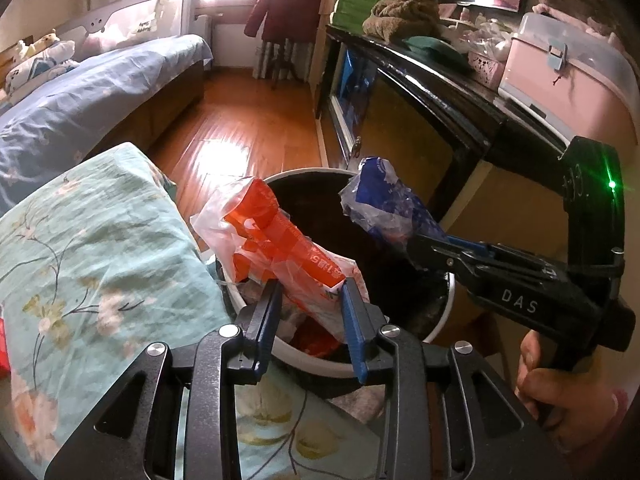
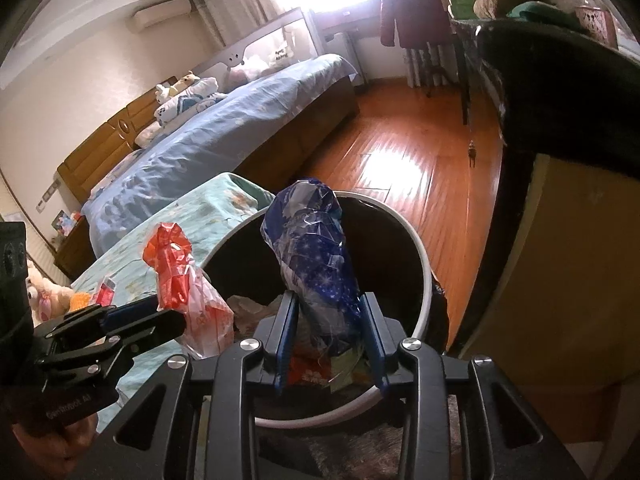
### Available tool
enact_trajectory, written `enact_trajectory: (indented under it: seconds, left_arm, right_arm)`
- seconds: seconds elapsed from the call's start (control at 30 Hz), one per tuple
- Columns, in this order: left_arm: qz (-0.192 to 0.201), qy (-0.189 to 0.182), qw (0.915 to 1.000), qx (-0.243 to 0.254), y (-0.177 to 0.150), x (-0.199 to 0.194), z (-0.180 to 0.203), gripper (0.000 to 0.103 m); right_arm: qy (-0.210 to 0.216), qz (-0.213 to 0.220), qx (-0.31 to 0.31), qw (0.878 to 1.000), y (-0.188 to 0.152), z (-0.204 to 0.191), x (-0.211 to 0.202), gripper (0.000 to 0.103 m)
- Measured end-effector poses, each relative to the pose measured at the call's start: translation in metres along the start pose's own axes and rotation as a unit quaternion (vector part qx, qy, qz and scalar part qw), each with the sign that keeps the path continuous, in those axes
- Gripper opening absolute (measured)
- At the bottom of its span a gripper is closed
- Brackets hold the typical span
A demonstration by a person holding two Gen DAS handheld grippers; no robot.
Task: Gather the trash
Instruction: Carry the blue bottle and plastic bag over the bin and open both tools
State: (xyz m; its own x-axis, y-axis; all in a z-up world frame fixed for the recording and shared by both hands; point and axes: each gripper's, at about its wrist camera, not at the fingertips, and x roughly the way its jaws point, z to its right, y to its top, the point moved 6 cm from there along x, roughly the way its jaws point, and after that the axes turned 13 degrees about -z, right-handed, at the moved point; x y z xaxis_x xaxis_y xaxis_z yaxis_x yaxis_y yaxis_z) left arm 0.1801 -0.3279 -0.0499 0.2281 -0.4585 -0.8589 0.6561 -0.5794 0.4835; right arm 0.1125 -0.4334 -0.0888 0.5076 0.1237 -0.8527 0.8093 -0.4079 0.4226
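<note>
A round bin (image 1: 404, 362) with a white rim and dark inside stands on the floor, with some trash in it (image 2: 308, 372). My left gripper (image 1: 310, 292) is shut on a red and clear plastic wrapper (image 1: 280, 240) and holds it over the bin's near left rim. My right gripper (image 2: 328, 308) is shut on a crumpled blue starry plastic bag (image 2: 316, 248) and holds it over the bin (image 2: 424, 280). Each gripper shows in the other's view: the right gripper (image 1: 416, 246) with the blue bag (image 1: 384, 204), the left gripper (image 2: 168, 316) with the red wrapper (image 2: 176, 264).
A low surface with a teal floral cloth (image 1: 88, 248) touches the bin's left side. A bed with a blue cover (image 2: 224, 132) lies beyond. A dark cabinet (image 1: 420, 92) with a pink box (image 1: 568, 80) stands right. Wood floor (image 1: 248, 128) stretches ahead.
</note>
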Motion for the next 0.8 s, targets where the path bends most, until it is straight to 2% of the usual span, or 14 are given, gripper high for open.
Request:
enact_trajectory:
  seconds: [0.13, 0.23, 0.3, 0.37, 0.53, 0.8]
  left_arm:
    - [-0.005, 0.001, 1.0000, 0.001, 0.003, 0.006, -0.001, 0.031]
    - [-0.009, 0.002, 1.0000, 0.002, 0.003, 0.009, -0.001, 0.038]
    - [-0.007, 0.002, 1.0000, -0.002, 0.003, 0.009, 0.000, 0.053]
    - [-0.001, 0.001, 1.0000, -0.005, 0.001, 0.006, -0.002, 0.062]
    - [0.012, 0.014, 0.9996, -0.021, -0.015, -0.002, -0.013, 0.063]
    - [0.033, 0.054, 0.9938, -0.091, -0.061, -0.026, -0.056, 0.067]
  right_arm:
    - [-0.001, -0.004, 0.003, 1.000, 0.003, 0.001, 0.004, 0.034]
    - [0.004, -0.004, 0.006, 1.000, 0.005, 0.002, 0.004, 0.040]
    - [0.010, -0.004, 0.012, 1.000, 0.006, 0.003, 0.004, 0.044]
    - [0.015, -0.002, 0.016, 1.000, 0.006, 0.004, 0.003, 0.053]
    - [0.023, -0.001, 0.021, 1.000, 0.004, 0.002, 0.001, 0.056]
    - [0.053, 0.002, 0.002, 0.999, -0.005, -0.034, 0.002, 0.079]
